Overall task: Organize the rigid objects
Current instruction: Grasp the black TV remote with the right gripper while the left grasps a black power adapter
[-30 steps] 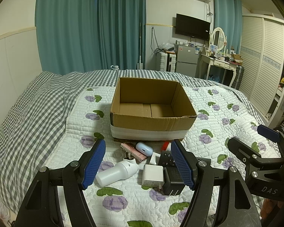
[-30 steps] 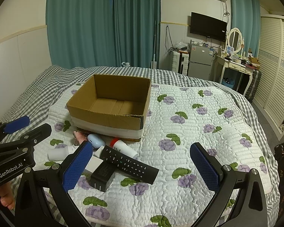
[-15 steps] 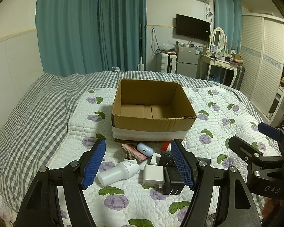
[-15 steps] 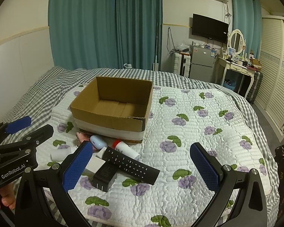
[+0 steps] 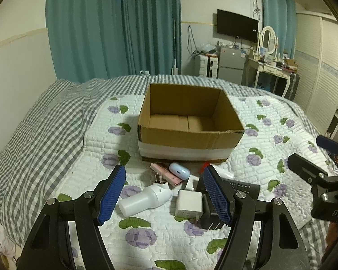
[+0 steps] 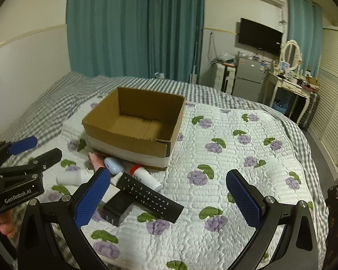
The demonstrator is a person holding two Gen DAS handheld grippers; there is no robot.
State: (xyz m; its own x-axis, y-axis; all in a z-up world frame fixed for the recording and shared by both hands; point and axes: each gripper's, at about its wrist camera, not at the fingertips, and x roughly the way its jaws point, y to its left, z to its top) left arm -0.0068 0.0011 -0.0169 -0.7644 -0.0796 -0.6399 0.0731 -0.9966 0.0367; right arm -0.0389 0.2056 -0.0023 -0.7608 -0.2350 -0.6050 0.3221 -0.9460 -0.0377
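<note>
An empty cardboard box (image 5: 189, 135) (image 6: 133, 140) stands on the quilted bed. In front of it lies a small heap: a white bottle (image 5: 144, 200), a white charger (image 5: 188, 203), a black adapter (image 5: 210, 218) (image 6: 117, 209), a pale blue earbud case (image 5: 179, 169) (image 6: 113, 165), a pink item (image 5: 164, 175), a black remote (image 6: 149, 196) and a white tube with a red cap (image 6: 145, 176). My left gripper (image 5: 164, 195) hangs open above the heap, holding nothing. My right gripper (image 6: 169, 199) is open too, over the remote's right end, with nothing between its pads.
The flowered quilt (image 6: 236, 157) lies over a grey checked blanket (image 5: 38, 135). Teal curtains, a small fridge (image 5: 231, 67), a dressing table (image 5: 272, 67) and louvred wardrobe doors stand beyond the bed. A person's fingers (image 6: 2, 225) grip the left tool's handle.
Both views have drifted slightly, so the box and the heap sit a little lower in frame. Both grippers stay open and empty; no object has moved.
</note>
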